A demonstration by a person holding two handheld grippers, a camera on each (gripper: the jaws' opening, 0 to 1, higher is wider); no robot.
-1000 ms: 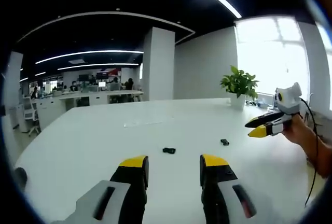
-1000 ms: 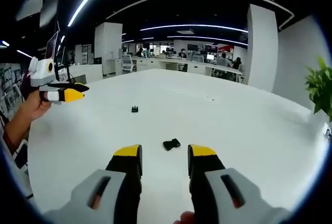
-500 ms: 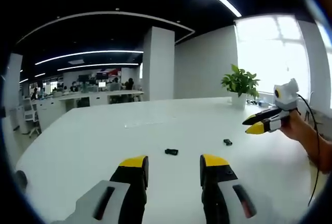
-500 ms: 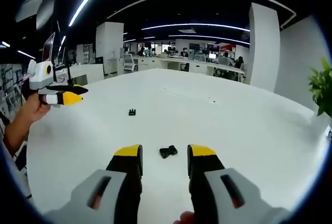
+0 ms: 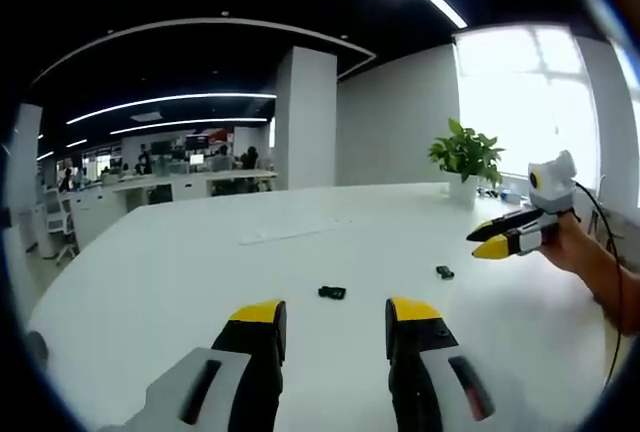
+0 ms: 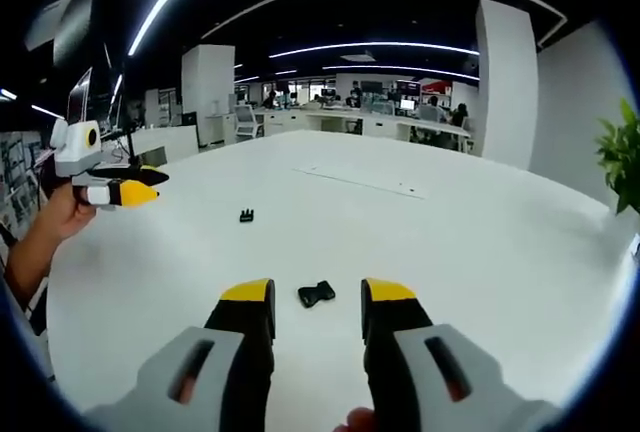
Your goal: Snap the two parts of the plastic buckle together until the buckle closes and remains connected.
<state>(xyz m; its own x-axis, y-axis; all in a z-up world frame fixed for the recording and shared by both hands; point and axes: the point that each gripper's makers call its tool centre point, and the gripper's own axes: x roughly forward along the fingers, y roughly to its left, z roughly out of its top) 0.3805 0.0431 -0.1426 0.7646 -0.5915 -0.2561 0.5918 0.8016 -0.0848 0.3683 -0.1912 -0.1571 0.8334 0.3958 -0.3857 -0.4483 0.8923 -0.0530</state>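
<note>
On a large white table lie the two black parts of a plastic buckle, apart from each other and well in from every edge. In the left gripper view, the left gripper hangs above the near part of the table with its yellow-tipped jaws spread wide and nothing between them; one buckle part lies on the table just beyond the gap between the jaws, and the second buckle part lies further toward the right edge. The right gripper comes in from the right of that view, held in a hand above the table's right edge, with a cable trailing from it. In the right gripper view, the right gripper also stands wide open and empty, and the larger buckle part lies on the table just ahead of its jaws, between them in the picture. The smaller buckle part sits further off toward the left edge. A potted plant stands at the table's far right corner.
</note>
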